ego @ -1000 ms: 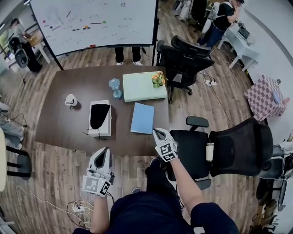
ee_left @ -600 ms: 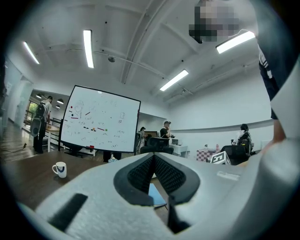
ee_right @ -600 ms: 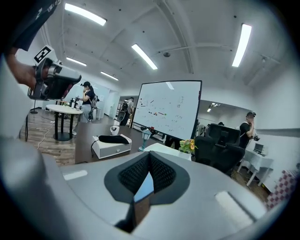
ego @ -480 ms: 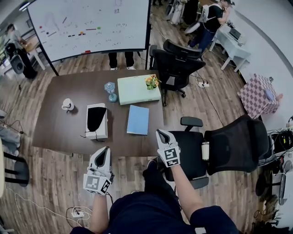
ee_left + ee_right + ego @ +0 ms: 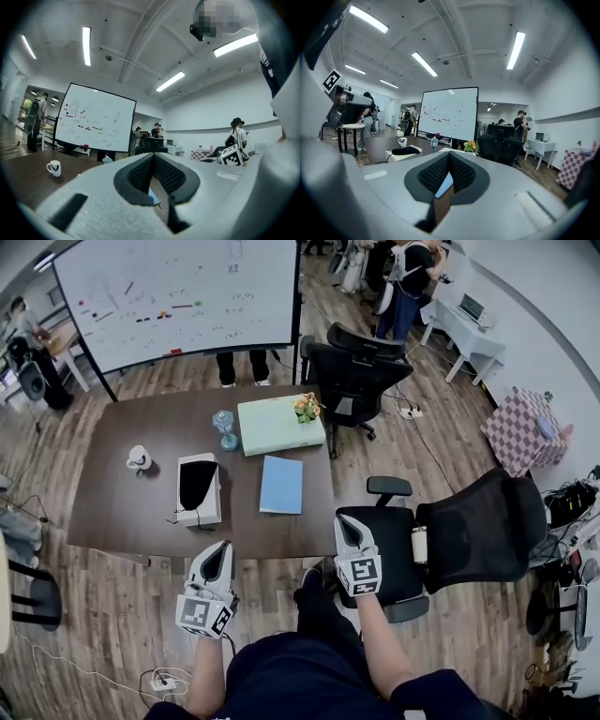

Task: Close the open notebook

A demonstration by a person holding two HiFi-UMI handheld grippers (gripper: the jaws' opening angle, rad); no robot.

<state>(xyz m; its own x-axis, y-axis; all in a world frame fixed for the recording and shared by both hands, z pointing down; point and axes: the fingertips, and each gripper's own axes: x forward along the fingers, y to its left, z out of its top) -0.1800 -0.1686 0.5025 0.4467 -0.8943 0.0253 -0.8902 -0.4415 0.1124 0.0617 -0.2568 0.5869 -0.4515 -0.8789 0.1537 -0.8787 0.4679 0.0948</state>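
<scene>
The right gripper (image 5: pixel 345 526) has drawn back from the table's near edge toward the person. It now hangs off the table, at about 1 o'clock from the body, against the seat of the black office chair (image 5: pixel 469 531). The left gripper (image 5: pixel 221 551) sits much where it was, at 11 o'clock, short of the table (image 5: pixel 131 512). Each gripper view shows the pads meeting at their tips with nothing caught between them – only table and a sliver of blue show through the gap behind. Both claws are therefore closed and empty, which reads as a resting hold rather than a reach.

At 12 o'clock, just inside the near edge, the blue notebook (image 5: pixel 281 485) lies flat with its cover down, apart from everything else. It looks already closed, so I judge the task's one step done and the pull-back a retreat from it. At the notebook's 9 o'clock stands a white box (image 5: pixel 202 515) with something black in it. Further out at 10 o'clock sits a white mug (image 5: pixel 139 457). At 12 o'clock a pale green box (image 5: pixel 272 427) carries flowers (image 5: pixel 305 407) on its right corner – a blue glass piece (image 5: pixel 224 427) stands just beside its left edge. Beyond the table is a whiteboard (image 5: pixel 178 296).
</scene>
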